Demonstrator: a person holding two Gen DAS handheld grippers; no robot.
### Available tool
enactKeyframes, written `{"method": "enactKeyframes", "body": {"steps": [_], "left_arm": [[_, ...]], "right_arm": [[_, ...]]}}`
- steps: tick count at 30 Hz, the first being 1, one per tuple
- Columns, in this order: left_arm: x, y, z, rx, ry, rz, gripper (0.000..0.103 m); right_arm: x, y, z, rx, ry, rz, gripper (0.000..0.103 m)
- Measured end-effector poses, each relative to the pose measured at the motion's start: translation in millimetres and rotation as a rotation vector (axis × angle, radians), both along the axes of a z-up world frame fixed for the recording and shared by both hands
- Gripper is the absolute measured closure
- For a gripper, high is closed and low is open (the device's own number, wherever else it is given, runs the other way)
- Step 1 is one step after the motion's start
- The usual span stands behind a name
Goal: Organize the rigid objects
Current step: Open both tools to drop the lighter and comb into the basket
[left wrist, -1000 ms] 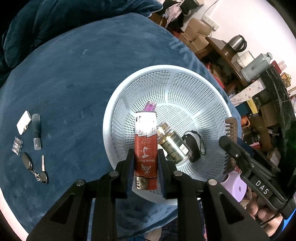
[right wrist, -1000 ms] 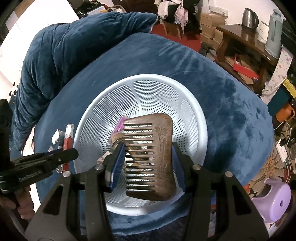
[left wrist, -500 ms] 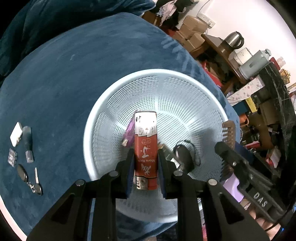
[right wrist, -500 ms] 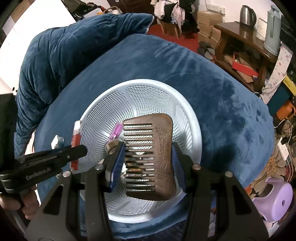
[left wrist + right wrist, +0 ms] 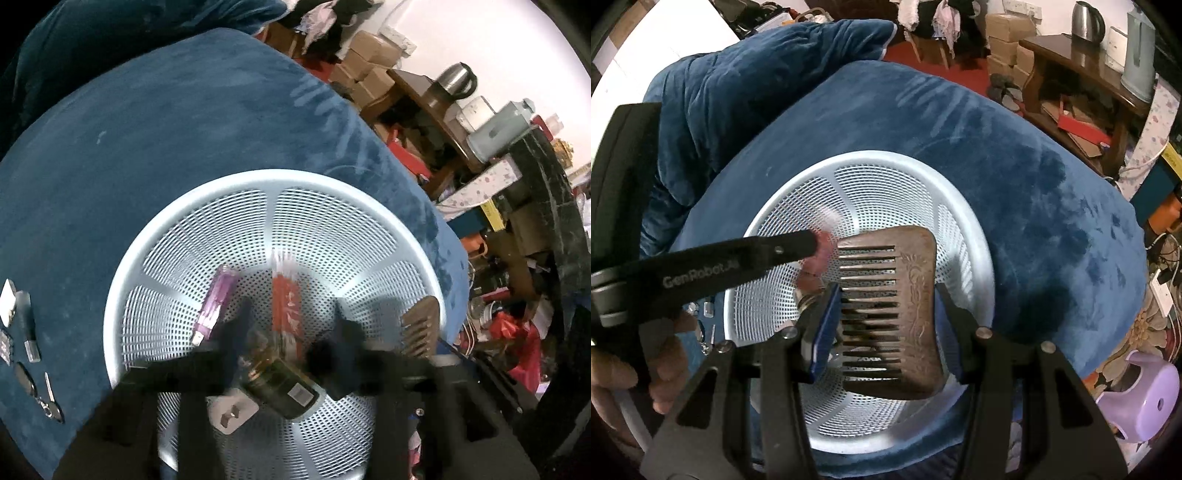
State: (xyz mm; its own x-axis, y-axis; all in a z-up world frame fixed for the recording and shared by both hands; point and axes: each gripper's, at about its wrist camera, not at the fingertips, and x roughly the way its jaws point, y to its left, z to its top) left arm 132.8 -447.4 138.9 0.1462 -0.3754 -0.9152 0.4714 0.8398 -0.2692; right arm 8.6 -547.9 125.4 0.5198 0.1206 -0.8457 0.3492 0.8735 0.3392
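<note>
Left gripper (image 5: 288, 332): black two-finger claw, blurred, jaws opening over the basket; the red rectangular lighter (image 5: 286, 314) between them is no longer pinched and drops inside.

Right gripper (image 5: 886, 314): black claw clamped on a brown carved wooden wide-tooth comb (image 5: 890, 314), held above the basket, not yet released.

Round pale-blue perforated plastic basket (image 5: 122, 295): already holds a purple translucent lighter (image 5: 216, 306), a dark glossy cylindrical bottle (image 5: 284, 384) and a flat grey plug-like piece (image 5: 232, 410).

Blue plush velvet surface (image 5: 147, 147): a white block (image 5: 7, 302), a clear stick-shaped piece (image 5: 29, 332) and a key fob with keys (image 5: 37, 391) lie well left of the basket, seemingly still to be gathered.

Judgement: roughly halfway done.
</note>
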Motion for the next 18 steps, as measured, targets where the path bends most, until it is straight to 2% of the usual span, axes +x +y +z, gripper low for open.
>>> {"method": "enactKeyframes", "body": {"steps": [1,2,3,4,5,8,11,18], "left_arm": [[1,2,1,-0.004,-0.003,0.012,0.020],[3,7,3,-0.005,-0.007,0.030,0.008],[3,10,3,-0.006,-0.009,0.037,0.004],[4,14,5,-0.006,-0.012,0.043,0.001],[5,18,6,0.000,-0.018,0.049,0.001],[3,33,10,0.041,-0.047,0.075,0.000],[2,47,10,0.064,-0.054,0.096,0.000],[-6,78,14,0.084,-0.070,0.135,0.000]], "right_arm": [[0,-1,-1,-0.002,0.003,-0.009,0.052],[0,-2,-2,-0.006,0.012,-0.019,0.051],[0,-3,-2,-0.008,0.015,-0.026,0.050],[-1,-4,-2,-0.012,0.018,-0.032,0.043],[-2,-6,-2,-0.014,0.019,-0.039,0.032],[-6,-5,1,0.004,-0.003,-0.042,0.019],[-8,-1,5,-0.020,0.002,-0.046,0.004],[-12,6,9,-0.050,0.022,-0.039,0.001]]}}
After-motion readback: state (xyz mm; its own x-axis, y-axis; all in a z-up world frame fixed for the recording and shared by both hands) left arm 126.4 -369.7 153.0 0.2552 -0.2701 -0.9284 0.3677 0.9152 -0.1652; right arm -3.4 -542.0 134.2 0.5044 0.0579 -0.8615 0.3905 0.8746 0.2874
